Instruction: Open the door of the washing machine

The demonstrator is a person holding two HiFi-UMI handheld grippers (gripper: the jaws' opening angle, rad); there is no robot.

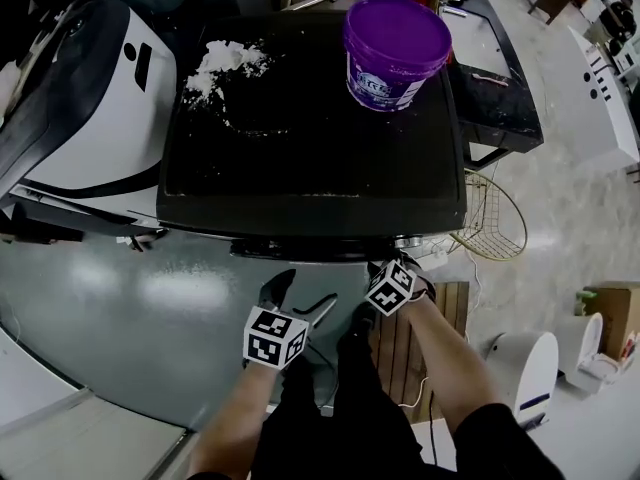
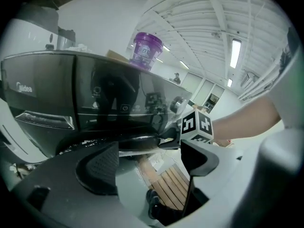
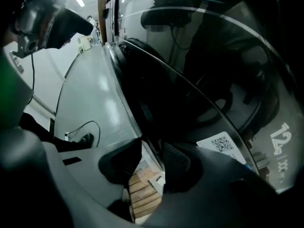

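Observation:
The black washing machine [image 1: 310, 118] stands in front of me, its round glass door [image 3: 199, 80] facing me below the top's front edge. My right gripper [image 1: 383, 276] points steeply down at that edge. In the right gripper view its jaws [image 3: 149, 158] stand narrow, one on each side of the door's rim [image 3: 124, 84], the pads pressing on it. My left gripper [image 1: 300, 298] hangs just left of it, open with nothing between its fingers [image 2: 152, 163]. From the left gripper view, the right gripper's marker cube [image 2: 197, 125] sits against the dark door [image 2: 128, 141].
A purple bucket [image 1: 395, 53] and spilled white powder [image 1: 225, 60] lie on the machine's top. A white appliance [image 1: 90, 98] stands to the left, a gold wire basket [image 1: 495, 218] to the right. A wooden slat mat [image 1: 405, 348] lies underfoot, with a white device [image 1: 525, 368] beside it.

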